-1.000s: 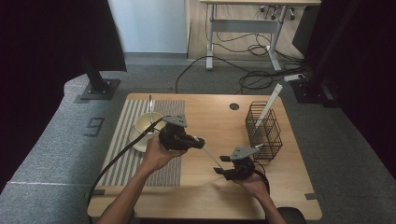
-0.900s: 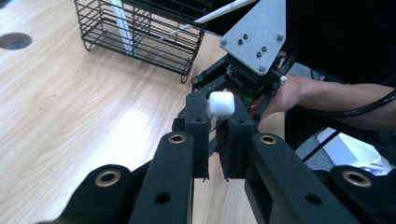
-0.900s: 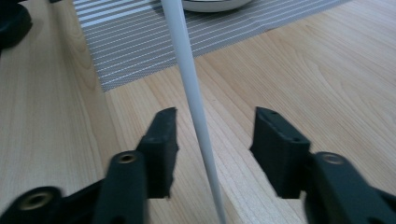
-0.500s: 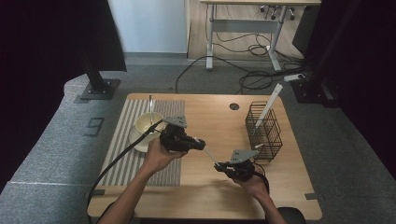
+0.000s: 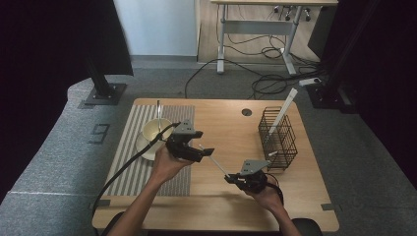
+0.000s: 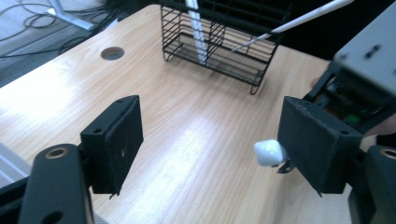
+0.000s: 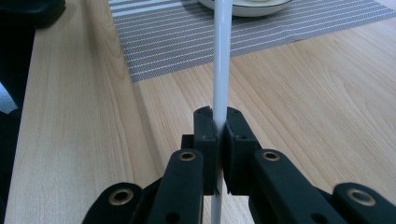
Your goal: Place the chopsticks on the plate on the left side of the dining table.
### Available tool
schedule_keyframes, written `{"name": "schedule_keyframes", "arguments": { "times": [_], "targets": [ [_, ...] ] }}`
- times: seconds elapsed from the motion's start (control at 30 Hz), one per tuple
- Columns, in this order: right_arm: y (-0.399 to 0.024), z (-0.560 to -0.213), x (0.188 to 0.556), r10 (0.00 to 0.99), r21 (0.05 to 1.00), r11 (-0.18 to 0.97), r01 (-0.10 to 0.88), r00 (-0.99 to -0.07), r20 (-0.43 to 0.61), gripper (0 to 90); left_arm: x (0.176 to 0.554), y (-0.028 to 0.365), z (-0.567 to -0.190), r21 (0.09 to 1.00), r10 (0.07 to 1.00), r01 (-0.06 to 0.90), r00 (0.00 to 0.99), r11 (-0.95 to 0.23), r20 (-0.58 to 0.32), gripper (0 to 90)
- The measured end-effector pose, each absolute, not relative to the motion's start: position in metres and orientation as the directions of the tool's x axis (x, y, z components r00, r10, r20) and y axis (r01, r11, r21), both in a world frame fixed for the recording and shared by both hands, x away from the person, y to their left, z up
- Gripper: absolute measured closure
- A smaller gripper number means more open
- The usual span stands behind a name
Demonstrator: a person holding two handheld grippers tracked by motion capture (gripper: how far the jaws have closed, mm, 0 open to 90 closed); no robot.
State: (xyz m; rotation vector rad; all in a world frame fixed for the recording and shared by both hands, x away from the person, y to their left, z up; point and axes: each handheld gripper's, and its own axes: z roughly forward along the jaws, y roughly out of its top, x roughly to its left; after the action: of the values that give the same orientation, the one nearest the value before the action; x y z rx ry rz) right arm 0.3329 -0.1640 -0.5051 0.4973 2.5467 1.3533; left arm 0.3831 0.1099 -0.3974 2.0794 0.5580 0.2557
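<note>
A thin white stick slants above the wooden table between my two grippers. My right gripper is shut on its lower end; in the right gripper view the pads clamp the stick, which runs away toward the bowl. My left gripper is at the stick's upper end, and its jaws have just been opening. In the left gripper view the gripper stands wide, with the stick's rounded white tip between the jaws, close beside one pad and not pinched.
A black wire basket at the right holds a tall white stick. A cream bowl with a utensil in it sits on a grey striped mat at the left. A cable hole lies near the table's far edge.
The right gripper's jaws closed on the stick's lower end. The left gripper's jaws then opened off its upper end. Neither hand shifted noticeably.
</note>
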Motion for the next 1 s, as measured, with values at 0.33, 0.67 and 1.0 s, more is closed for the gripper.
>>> {"name": "schedule_keyframes", "arguments": {
  "times": [0.33,0.67,1.0],
  "targets": [
    [-0.168,-0.503,0.331,0.406,0.83,0.521,0.198,-0.913,-0.037,85.2,0.388,0.123,-0.421,0.825,0.532,0.318,0.846,-0.467,-0.025,21.9],
    [-0.169,-0.5,0.33,0.399,0.826,0.531,0.188,-0.916,-0.048,84.9,0.39,0.134,-0.446,0.823,0.56,0.341,0.828,-0.455,-0.033,21.9],
    [-0.167,-0.503,0.332,0.386,0.807,0.554,0.204,-0.922,-0.032,84.9,0.389,0.139,-0.456,0.811,0.572,0.359,0.819,-0.462,-0.037,20.4]
  ]
}}
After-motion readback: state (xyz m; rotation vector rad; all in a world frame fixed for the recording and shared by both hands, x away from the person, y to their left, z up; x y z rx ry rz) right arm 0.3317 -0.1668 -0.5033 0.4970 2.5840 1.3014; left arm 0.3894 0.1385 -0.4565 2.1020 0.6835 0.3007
